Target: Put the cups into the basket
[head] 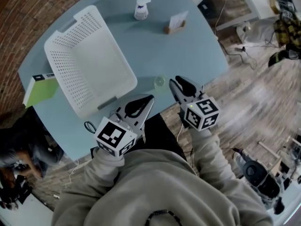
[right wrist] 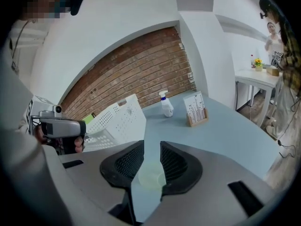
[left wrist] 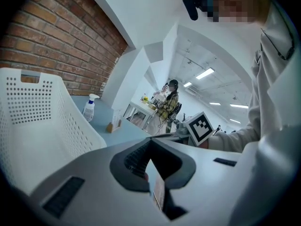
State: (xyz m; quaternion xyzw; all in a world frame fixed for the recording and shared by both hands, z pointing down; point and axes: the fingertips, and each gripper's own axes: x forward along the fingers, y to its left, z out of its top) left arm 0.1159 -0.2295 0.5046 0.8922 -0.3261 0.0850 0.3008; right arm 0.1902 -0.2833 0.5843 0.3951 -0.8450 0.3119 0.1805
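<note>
A small clear cup (head: 159, 82) stands upright on the blue-grey table (head: 188, 51), near its front edge. My right gripper (head: 173, 82) is just right of it, open, tips close to the cup. In the right gripper view the cup (right wrist: 150, 175) shows through the gap of that gripper (right wrist: 151, 149), and the pads do not press on it. The white perforated basket (head: 61, 36) lies left of the cup, and no cup shows in it. My left gripper (head: 149, 100) hovers at the table's front edge below the basket. Its jaws look shut and hold nothing (left wrist: 150, 147).
A white spray bottle (head: 141, 8) and a wooden card holder (head: 176, 22) stand at the table's far side. A green and white box (head: 37, 89) lies left of the basket. Wooden floor with cables and tools lies to the right. A person stands far off in the room.
</note>
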